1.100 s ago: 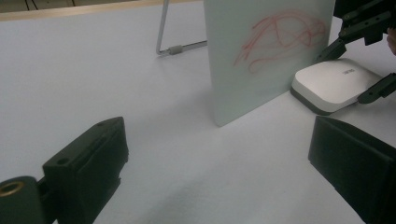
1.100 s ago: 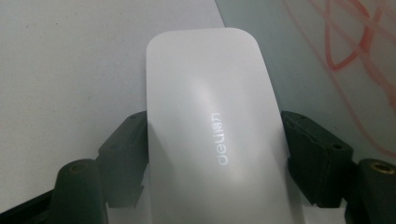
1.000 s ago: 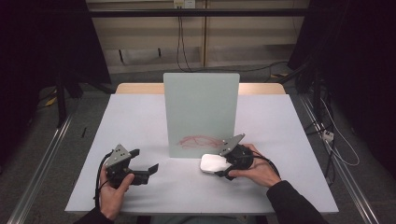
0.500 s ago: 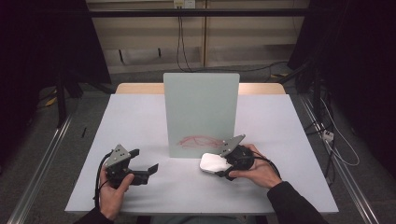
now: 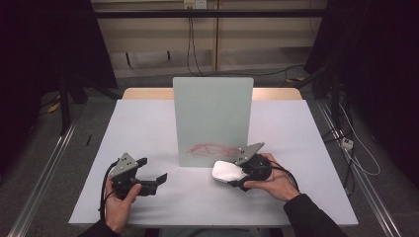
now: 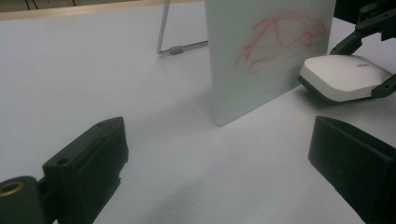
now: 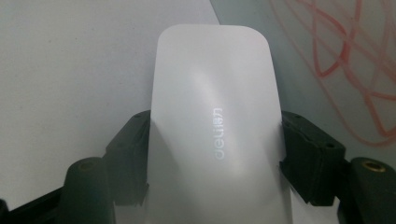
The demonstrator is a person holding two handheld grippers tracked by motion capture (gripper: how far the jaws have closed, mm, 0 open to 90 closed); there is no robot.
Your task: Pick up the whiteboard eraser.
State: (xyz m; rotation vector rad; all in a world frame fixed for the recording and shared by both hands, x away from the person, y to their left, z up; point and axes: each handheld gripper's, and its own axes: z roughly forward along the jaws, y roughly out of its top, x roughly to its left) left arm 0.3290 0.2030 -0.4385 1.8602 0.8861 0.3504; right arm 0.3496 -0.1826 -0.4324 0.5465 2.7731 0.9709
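Eraser (image 5: 226,171) in hand is what we judge to be as far as the work has got: the right gripper (image 5: 236,174) has the white eraser pinched between its 2 fingers (image 7: 133,156), 1 pad on each long side, with its rounded front end sticking out well beyond the fingertips. The red scribble (image 5: 212,149) on the upright whiteboard (image 5: 213,111) is still whole, so we take the wiping as not yet begun. The eraser sits low, just above or on the table (image 5: 148,128); we cannot tell which. Its far end is near the board's lower edge, with the scribble just ahead of the fingers and a little above. Our left gripper (image 5: 150,181) waits well apart from the board with its fingers (image 6: 91,158) spread wide and nothing between them.
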